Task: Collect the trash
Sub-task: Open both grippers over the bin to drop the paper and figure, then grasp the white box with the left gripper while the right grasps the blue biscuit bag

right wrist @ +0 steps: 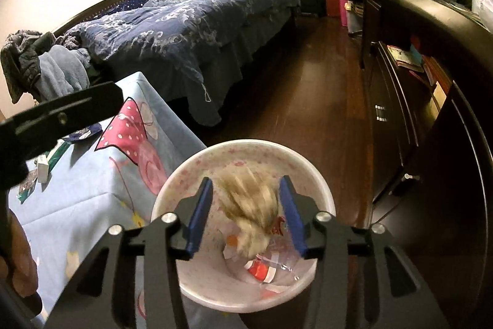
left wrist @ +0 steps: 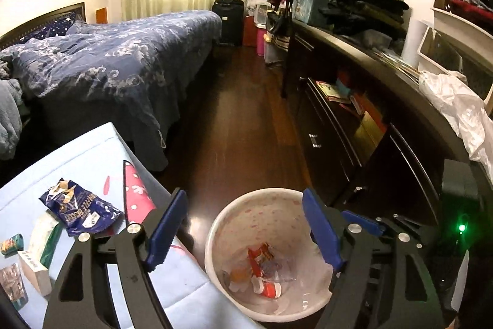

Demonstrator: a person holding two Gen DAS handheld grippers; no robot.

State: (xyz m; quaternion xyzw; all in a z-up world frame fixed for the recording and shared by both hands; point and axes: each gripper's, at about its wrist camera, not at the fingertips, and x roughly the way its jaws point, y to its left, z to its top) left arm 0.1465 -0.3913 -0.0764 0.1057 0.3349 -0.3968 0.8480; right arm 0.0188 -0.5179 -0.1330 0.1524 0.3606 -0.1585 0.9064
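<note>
- Left hand-held gripper (left wrist: 245, 232): jaws spread wide and empty, hanging above the white bin (left wrist: 215, 239) that stands on the dark wooden floor (left wrist: 234, 125) beside the blue-sheeted surface (left wrist: 92, 150).
- Right hand-held gripper (right wrist: 246, 215): jaws parted over the same bin (right wrist: 172, 190). A pale, blurred crumpled wad (right wrist: 251, 211) lies between the blue pads but does not appear pressed by either. Judged released and dropping; the blur leaves its material uncertain, probably tissue or paper.
- Bin contents: a red and white wrapper (left wrist: 262, 258) and some clear film at the bottom, all loose and light.
- Trash left on the surface, left-wrist view: a dark blue biscuit packet (left wrist: 81, 211), crumpled and torn open at its upper end; a white and green carton (left wrist: 43, 242) lying just beside it; a small green wrapper (left wrist: 12, 243) near the edge; a foil-looking packet (left wrist: 12, 287) at lower left.
- Handling, biscuit packet: judged very light, thin and crackly, slippery on its printed face. It will collapse under the pads, so a pinch across a crumpled ridge or the torn end should hold better than a flat panel.
- Handling, carton: judged light but stiffer, with crushable walls. Gripping across its narrow width seems the surest hold.
- Handling, small wrappers: flat against the cloth, so the pads may catch the sheet as well. An edge that stands proud is the better place to bite.
</note>
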